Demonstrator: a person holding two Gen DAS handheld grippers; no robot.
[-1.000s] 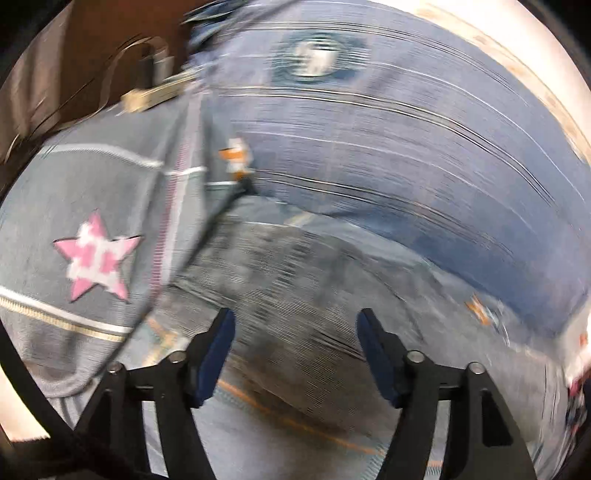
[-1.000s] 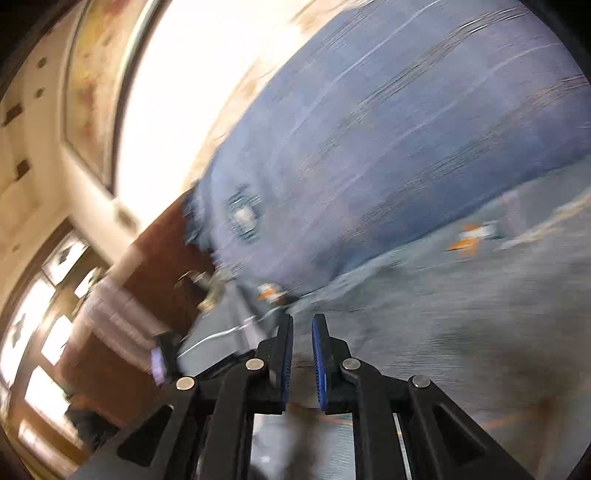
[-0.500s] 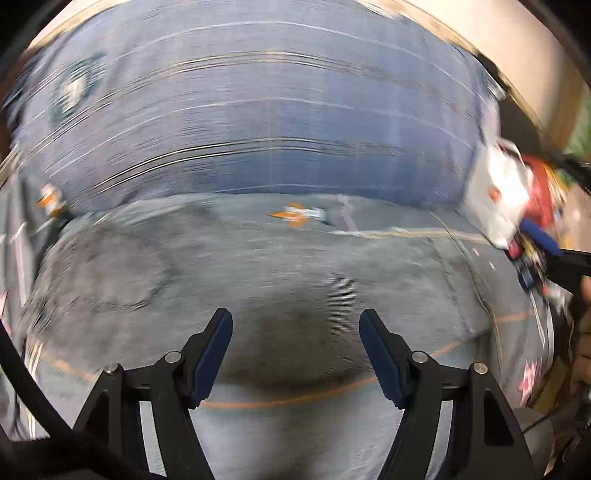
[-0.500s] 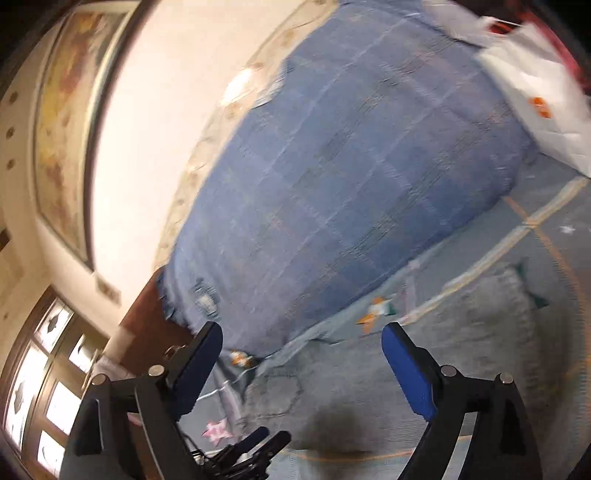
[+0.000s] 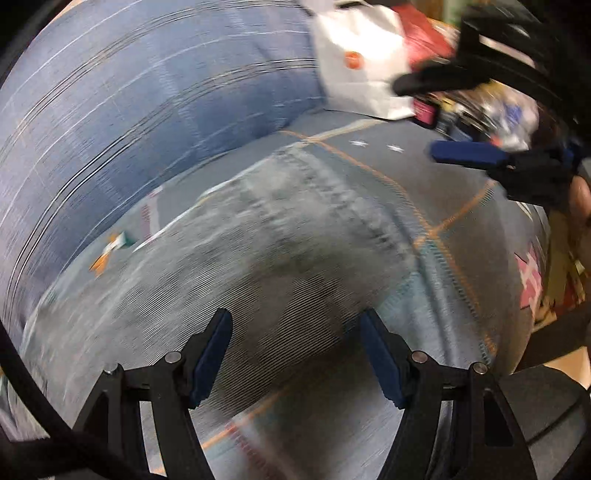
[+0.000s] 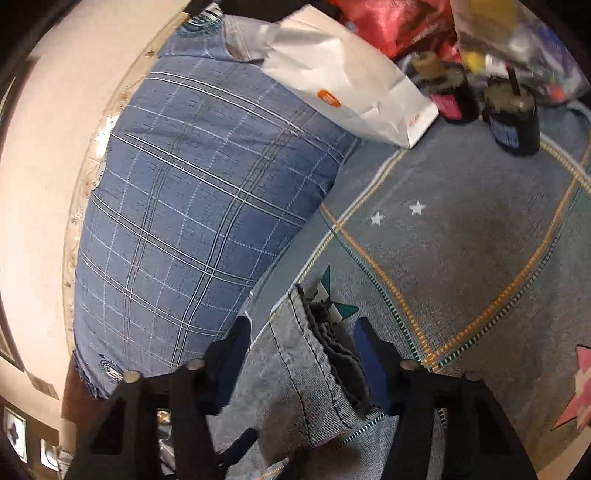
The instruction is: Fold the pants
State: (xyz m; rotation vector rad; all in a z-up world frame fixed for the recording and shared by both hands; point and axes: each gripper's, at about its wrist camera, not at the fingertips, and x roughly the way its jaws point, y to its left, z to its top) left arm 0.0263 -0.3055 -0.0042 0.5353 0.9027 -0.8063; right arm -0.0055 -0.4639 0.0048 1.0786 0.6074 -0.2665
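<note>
Grey-blue denim pants (image 5: 288, 258) lie flat on a grey patterned bedspread (image 5: 461, 192), blurred in the left wrist view. My left gripper (image 5: 295, 350) is open just above the denim, holding nothing. In the right wrist view the pants' hem end (image 6: 314, 362) with its dark frayed edge lies between the blue pads of my right gripper (image 6: 303, 354), which is open around it. The right gripper also shows in the left wrist view (image 5: 472, 155), at the upper right beyond the pants.
A large blue plaid pillow (image 6: 199, 206) stands along the wall behind the pants. A white paper bag (image 6: 354, 81) leans on it. Dark jars (image 6: 513, 122) and red bags (image 6: 388, 26) crowd the far right. The bedspread (image 6: 461, 236) carries orange stripes and pink stars.
Both views have swung right along the pants. My right gripper went from shut to open and dropped down over the hem end. My left gripper stayed open above the denim.
</note>
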